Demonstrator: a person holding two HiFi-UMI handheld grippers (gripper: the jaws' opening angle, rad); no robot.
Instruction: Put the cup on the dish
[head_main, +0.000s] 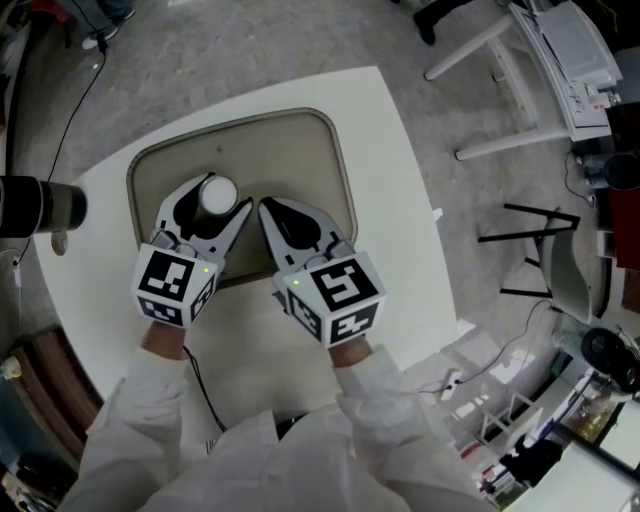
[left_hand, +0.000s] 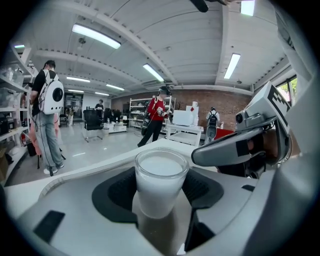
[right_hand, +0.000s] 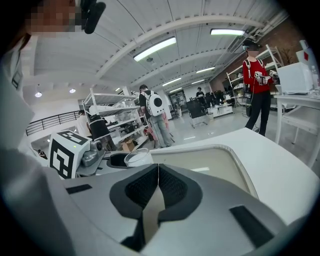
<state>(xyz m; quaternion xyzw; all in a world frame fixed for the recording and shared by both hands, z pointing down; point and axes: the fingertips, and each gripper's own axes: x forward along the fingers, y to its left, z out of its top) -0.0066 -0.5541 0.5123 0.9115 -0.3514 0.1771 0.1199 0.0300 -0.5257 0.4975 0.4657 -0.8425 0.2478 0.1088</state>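
From above, the left gripper (head_main: 212, 205) clasps the cup (head_main: 218, 192) over the near part of the beige dish (head_main: 290, 150) on the white surface (head_main: 390, 200). Only the cup's pale top shows, so I cannot tell whether its base touches. The right gripper (head_main: 268, 208) lies just beside it, jaws pressed together on nothing.

In the left gripper view, the milky cup (left_hand: 161, 182) sits squeezed between the dark pads (left_hand: 116, 192) — its foot blurs out.

In the right gripper view, the right gripper (right_hand: 158, 187) is clenched empty over the dish (right_hand: 210, 160), and the cup (right_hand: 138, 157) is half hidden behind it.
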